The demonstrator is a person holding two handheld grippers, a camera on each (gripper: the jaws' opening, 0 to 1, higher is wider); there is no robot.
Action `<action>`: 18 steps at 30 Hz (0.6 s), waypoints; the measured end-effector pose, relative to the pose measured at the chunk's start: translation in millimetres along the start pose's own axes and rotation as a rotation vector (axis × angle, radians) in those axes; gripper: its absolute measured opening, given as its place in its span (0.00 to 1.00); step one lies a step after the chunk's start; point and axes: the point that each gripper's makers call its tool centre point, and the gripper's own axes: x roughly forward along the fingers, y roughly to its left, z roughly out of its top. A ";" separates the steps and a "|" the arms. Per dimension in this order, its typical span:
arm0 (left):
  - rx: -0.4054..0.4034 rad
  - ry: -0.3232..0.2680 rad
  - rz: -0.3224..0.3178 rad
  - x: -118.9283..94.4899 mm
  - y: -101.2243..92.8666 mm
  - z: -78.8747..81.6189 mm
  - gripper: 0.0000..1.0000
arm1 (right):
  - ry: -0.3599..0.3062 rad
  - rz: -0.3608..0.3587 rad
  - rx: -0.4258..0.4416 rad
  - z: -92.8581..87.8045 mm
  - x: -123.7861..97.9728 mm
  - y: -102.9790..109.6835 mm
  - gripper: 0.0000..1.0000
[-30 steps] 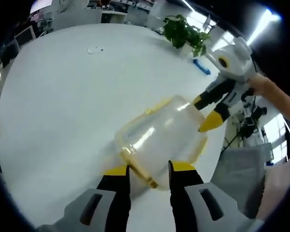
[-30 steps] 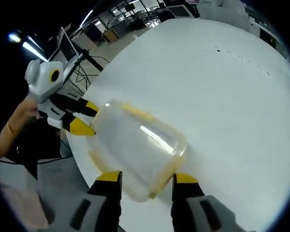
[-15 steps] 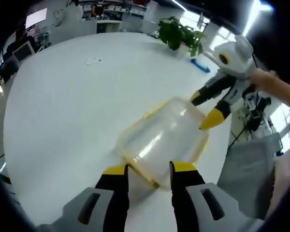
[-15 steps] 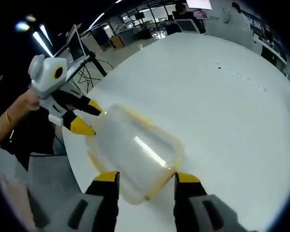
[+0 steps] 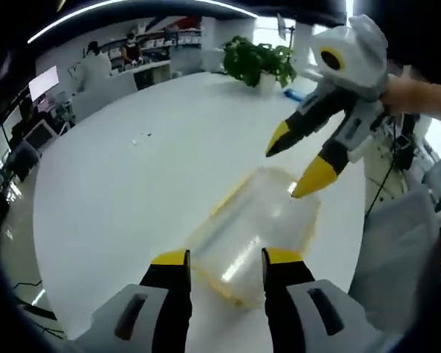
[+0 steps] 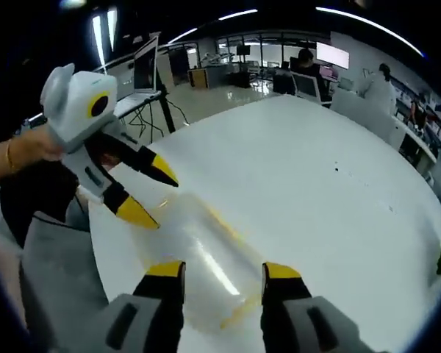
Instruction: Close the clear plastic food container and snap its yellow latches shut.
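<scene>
The clear plastic food container point(image 5: 253, 234) is lying on the white table point(image 5: 132, 191), nothing visible inside, while the left gripper point(image 5: 224, 259) and right gripper point(image 6: 222, 271) are hovering over it, jaws wide, empty.

Your left gripper view looks down from above the bench point(image 5: 117, 184), along its own tongs point(image 5: 225, 259), with the container point(image 5: 253, 220) close below them at lower centre. Your right gripper view faces the same container point(image 6: 198, 246) from the opposite end, equally close. Both views share the container and the white bench point(image 6: 316, 191); each catches the other tongs, at upper right point(image 5: 292, 168) and at left point(image 6: 156, 193).
</scene>
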 end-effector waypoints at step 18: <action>0.168 -0.053 -0.067 10.5 -47.3 -3.4 0.44 | 0.065 0.134 -0.215 27.0 44.0 8.2 0.39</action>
